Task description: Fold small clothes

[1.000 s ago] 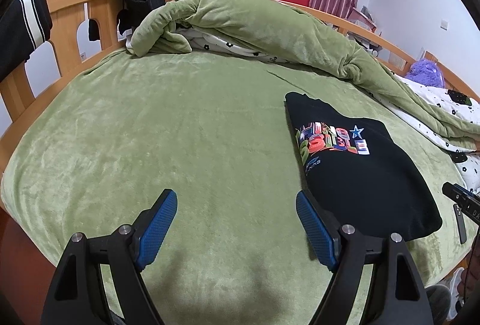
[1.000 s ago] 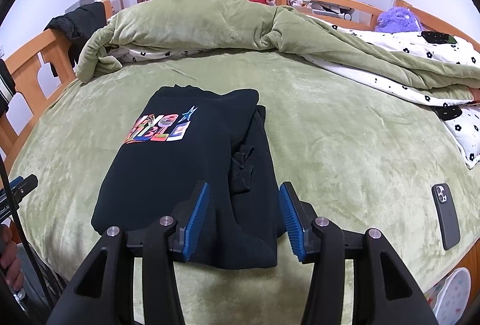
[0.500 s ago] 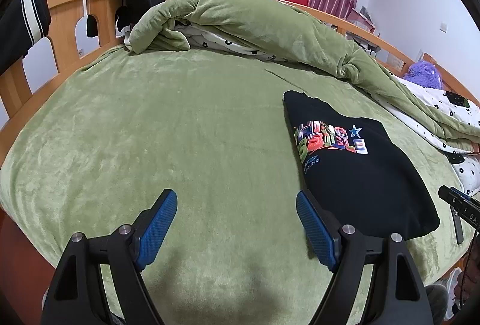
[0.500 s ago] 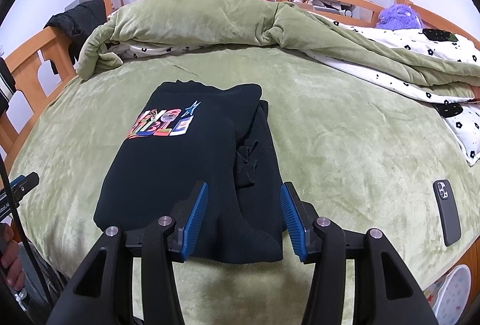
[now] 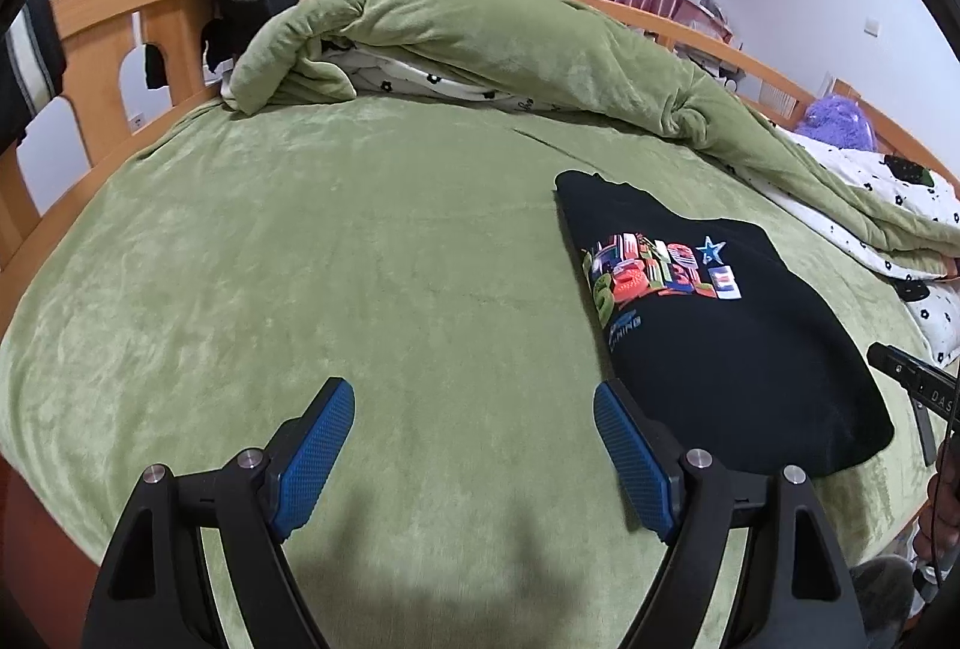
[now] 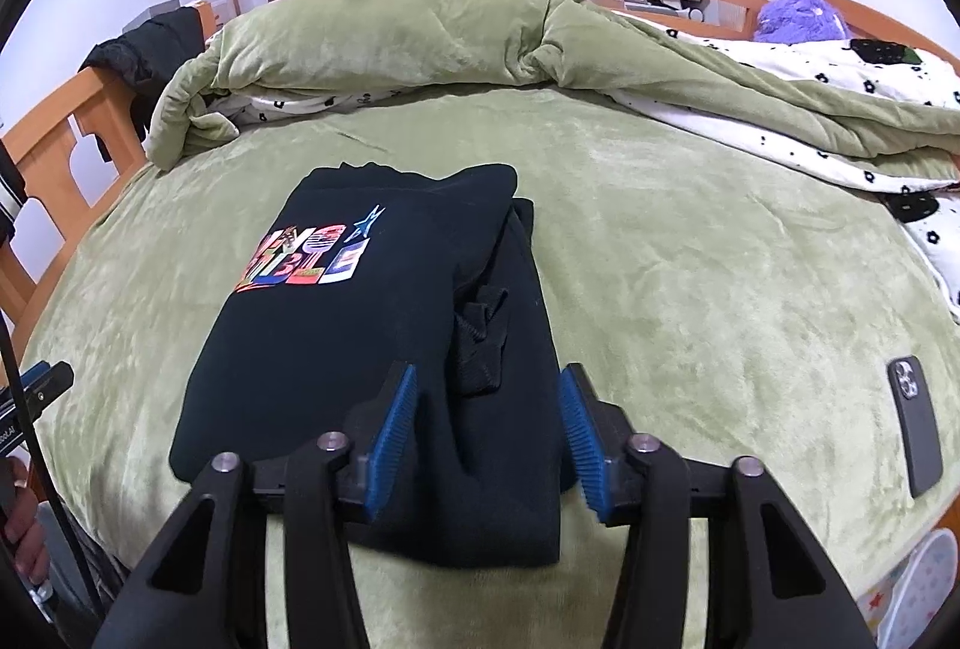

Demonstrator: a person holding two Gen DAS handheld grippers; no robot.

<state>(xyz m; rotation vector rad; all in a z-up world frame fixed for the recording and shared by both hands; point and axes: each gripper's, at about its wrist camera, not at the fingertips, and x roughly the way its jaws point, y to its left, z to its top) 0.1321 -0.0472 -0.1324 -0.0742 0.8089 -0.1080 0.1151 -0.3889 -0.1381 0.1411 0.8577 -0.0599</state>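
Both tongs were empty. From the left wrist view, our left gripper (image 5: 474, 445) stood wide over bare green bed cover (image 5: 360, 259), its blue pads (image 5: 312, 460) touching nothing. We judged it parked just left of the black sweatshirt (image 5: 720, 349) so it stayed clear of the fold. The sweatshirt lay flat on that cover, printed side up, short of the rumpled green quilt (image 5: 510, 49).

From the right wrist view, our right gripper (image 6: 489, 430) hung parted to a middling gap over the sweatshirt's (image 6: 336, 349) near hem, gripping no cloth. The sleeve cuff (image 6: 480, 343) lay tucked along the sweatshirt's right edge, so we judged the side folds done. A phone (image 6: 915, 424) rested well right of the sweatshirt.
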